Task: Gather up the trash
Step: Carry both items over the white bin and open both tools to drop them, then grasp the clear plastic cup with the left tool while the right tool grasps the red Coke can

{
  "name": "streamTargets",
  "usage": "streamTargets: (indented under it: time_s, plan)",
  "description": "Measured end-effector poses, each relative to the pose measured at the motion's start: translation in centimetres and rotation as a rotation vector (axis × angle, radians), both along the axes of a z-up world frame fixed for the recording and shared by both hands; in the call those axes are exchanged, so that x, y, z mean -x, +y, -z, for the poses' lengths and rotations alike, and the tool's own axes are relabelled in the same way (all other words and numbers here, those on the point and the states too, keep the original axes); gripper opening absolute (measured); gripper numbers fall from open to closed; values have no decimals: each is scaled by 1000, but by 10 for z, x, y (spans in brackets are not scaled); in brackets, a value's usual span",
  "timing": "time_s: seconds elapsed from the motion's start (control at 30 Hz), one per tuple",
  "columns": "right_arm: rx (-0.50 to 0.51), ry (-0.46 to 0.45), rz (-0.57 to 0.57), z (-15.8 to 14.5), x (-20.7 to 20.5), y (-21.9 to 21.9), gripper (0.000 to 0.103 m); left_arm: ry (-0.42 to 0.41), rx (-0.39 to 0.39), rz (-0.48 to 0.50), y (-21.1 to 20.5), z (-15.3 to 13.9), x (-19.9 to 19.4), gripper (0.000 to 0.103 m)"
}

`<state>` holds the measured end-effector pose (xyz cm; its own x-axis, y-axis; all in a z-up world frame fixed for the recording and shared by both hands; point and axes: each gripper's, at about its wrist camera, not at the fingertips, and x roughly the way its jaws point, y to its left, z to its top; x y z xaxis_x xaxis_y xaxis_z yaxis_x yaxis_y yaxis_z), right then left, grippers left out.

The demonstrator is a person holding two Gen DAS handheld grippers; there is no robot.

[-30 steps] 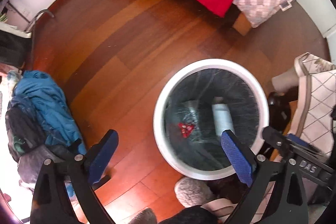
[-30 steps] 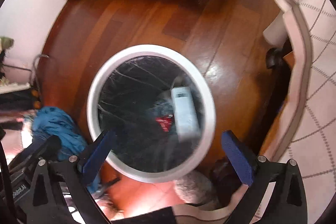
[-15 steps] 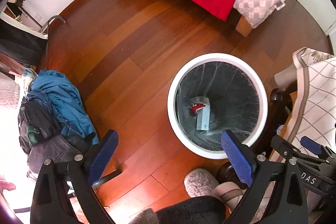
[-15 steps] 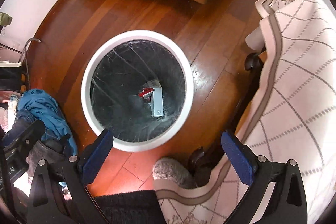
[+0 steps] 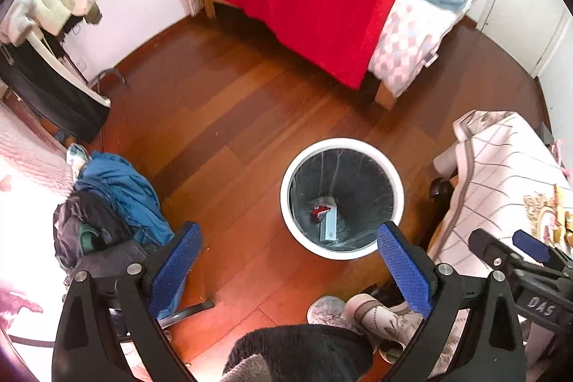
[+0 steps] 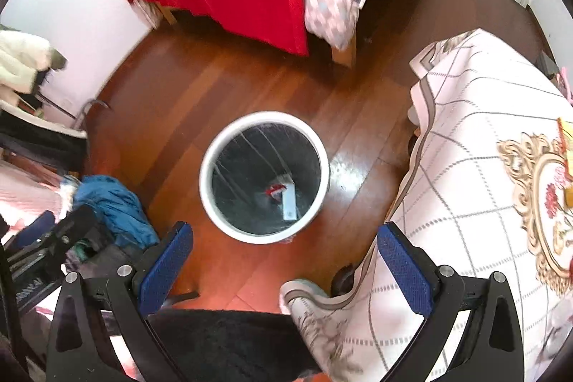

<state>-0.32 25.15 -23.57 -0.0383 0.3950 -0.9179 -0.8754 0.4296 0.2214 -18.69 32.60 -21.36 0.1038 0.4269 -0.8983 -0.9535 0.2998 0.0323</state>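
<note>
**Bedroom floor, bin below both tools — both empty**

Wood floor point(image 5: 229, 117) fills most of both views; bed w/ red cover point(image 5: 315, 9) on far side, heap of blue clothes point(image 5: 121, 188) at left, table w/ checked cloth point(image 6: 476, 145) at right.

White-rimmed bin point(image 5: 394, 174), dark liner, stands on floor betw. clothes heap and table. Inside, at bottom: a white flat box point(image 5: 330, 225) and a red scrap point(image 5: 317, 211) touching its far-left end. Trash is in the bin, not in my tools.

My left gripper point(image 5: 290, 264): jaws spread wide, nothing betw. them. My right gripper point(image 6: 283, 262): same, wide apart, empty.

Key relation: bin lies ahead of and below both tools. Left wrist view has it ahead-right, rim passing behind the right finger; right wrist view has it nearly dead ahead, betw. the fingers. So right hand looks better lined up, I'd say.

Box long axis runs near–far, slightly tilted; red scrap marks its far end.

No other loose trash seen on floor. Table top at far right partly cut off, can't tell what's there.
</note>
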Motion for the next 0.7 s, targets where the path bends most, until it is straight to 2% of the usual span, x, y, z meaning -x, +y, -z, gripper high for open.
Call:
streamTargets:
  time_s: [0.27,0.37,0.5,0.6,0.7]
  plan:
    - [-192,70,89,-86,-22,-83,103,-15,-97,51,-57,-57,-13,100]
    - [-228,101,165,-98,-41,-126,103,-39,-106,105,-84,-62,-35,100]
    - [-208,127,361,-91,-84,-207,103,-58,-65,198,-124,-44,-79,100]
    - [-148,123,540,-68,-122,-269,103,-31,18,327,-157,-10,-133,100]
    - [-85,151,774,-38,-171,-345,103,8,43,437,-191,20,-181,100]
